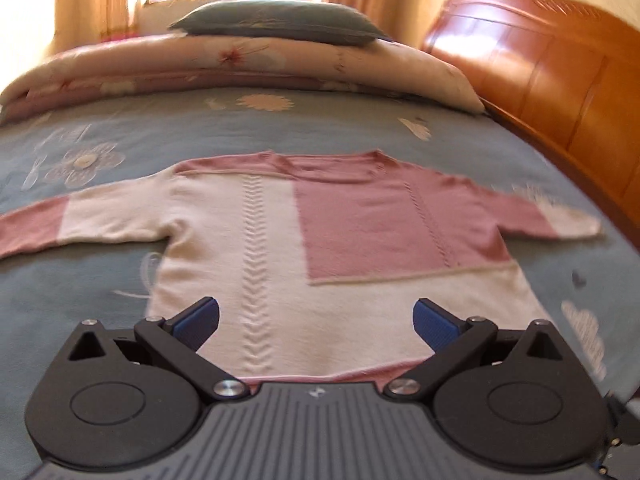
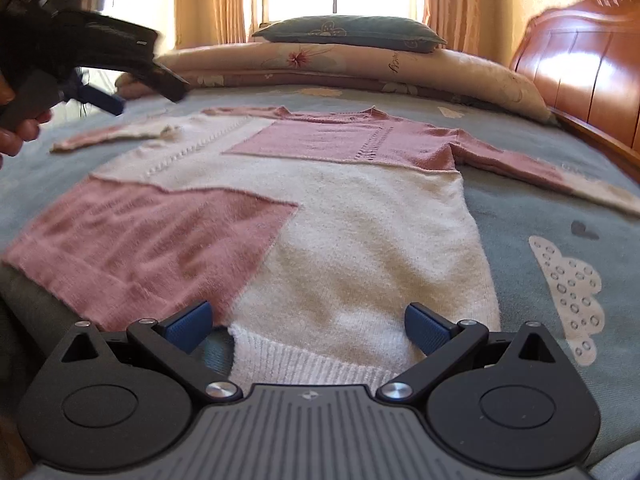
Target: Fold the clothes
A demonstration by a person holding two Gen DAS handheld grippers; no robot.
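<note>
A pink and cream knit sweater [image 1: 280, 248] lies flat on the bed, front up, collar far, both sleeves spread sideways. My left gripper [image 1: 316, 324] hovers open over its hem, blue pads [image 1: 198, 322] wide apart with nothing between them. In the right wrist view the same sweater [image 2: 340, 216] fills the middle, and my right gripper [image 2: 308, 326] stands open above the cream ribbed hem [image 2: 304, 364]. The left gripper's body [image 2: 100, 48] shows at the upper left of that view, held by a hand [image 2: 16, 128], above the sweater's left sleeve [image 2: 116, 132].
The blue bedspread [image 1: 80, 280] with flower and cloud prints lies under the sweater. A folded floral quilt [image 1: 240, 64] and a blue pillow [image 1: 280, 20] sit at the far side. A wooden headboard [image 1: 560, 80] runs along the right. Curtains and a bright window stand behind.
</note>
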